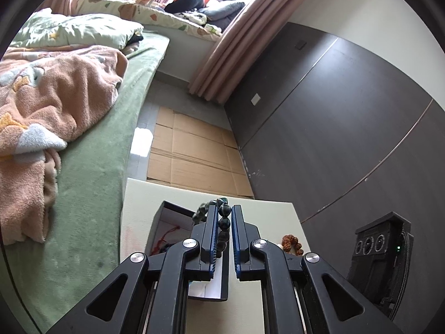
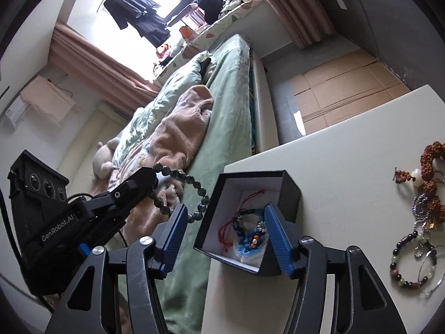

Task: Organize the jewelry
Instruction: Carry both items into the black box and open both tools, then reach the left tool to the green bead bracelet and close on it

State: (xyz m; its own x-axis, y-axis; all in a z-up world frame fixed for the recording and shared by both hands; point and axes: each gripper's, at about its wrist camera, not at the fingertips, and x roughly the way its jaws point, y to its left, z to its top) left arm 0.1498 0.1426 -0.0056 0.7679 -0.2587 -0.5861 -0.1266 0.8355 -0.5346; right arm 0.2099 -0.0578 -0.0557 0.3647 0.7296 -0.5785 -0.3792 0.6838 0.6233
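My left gripper is shut on a dark green bead bracelet and holds it in the air above the open black box. In the right wrist view the bracelet hangs from the left gripper to the left of the black box, over the table's left edge. The box holds a red cord bracelet and a blue knitted piece. My right gripper is open around the box's near corner and holds nothing.
The white table carries loose jewelry at the right: a brown seed bracelet, a silver chain, a dark bead bracelet. A bed with green sheet lies left of the table. Cardboard covers the floor beyond.
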